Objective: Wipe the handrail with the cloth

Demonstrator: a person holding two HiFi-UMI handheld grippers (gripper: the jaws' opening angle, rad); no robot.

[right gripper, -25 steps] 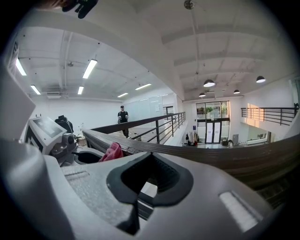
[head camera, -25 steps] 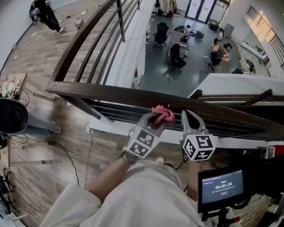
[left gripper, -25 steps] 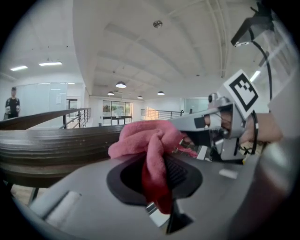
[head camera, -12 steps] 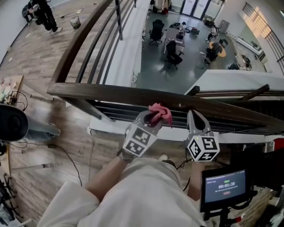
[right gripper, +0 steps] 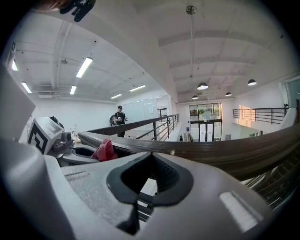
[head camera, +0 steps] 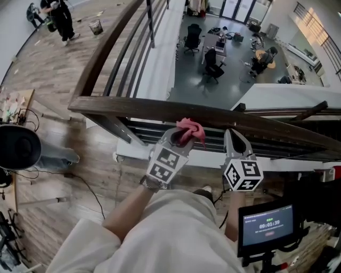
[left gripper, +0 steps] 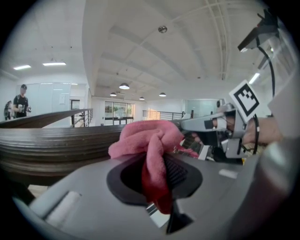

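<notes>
A dark wooden handrail point(head camera: 133, 109) runs across the head view from left to right, with thin metal bars below it. My left gripper point(head camera: 183, 137) is shut on a bunched pink cloth point(head camera: 190, 129), which presses against the rail's near side. In the left gripper view the cloth point(left gripper: 149, 140) fills the jaws, with the handrail point(left gripper: 51, 145) just beyond. My right gripper point(head camera: 233, 136) is shut and holds nothing, a short way right of the cloth and just below the rail. The right gripper view shows the handrail point(right gripper: 211, 150) ahead and the cloth point(right gripper: 104, 151) at left.
Beyond the rail is a drop to a lower floor with desks and office chairs point(head camera: 213, 64). A second rail point(head camera: 104, 48) branches away at the left corner. A person point(head camera: 59, 16) stands far left. A black round device point(head camera: 16, 146) and a small screen point(head camera: 266, 226) are close by.
The left gripper and cloth have slid slightly left along the rail. The right gripper keeps its place beside it. The head view has shifted a little.
</notes>
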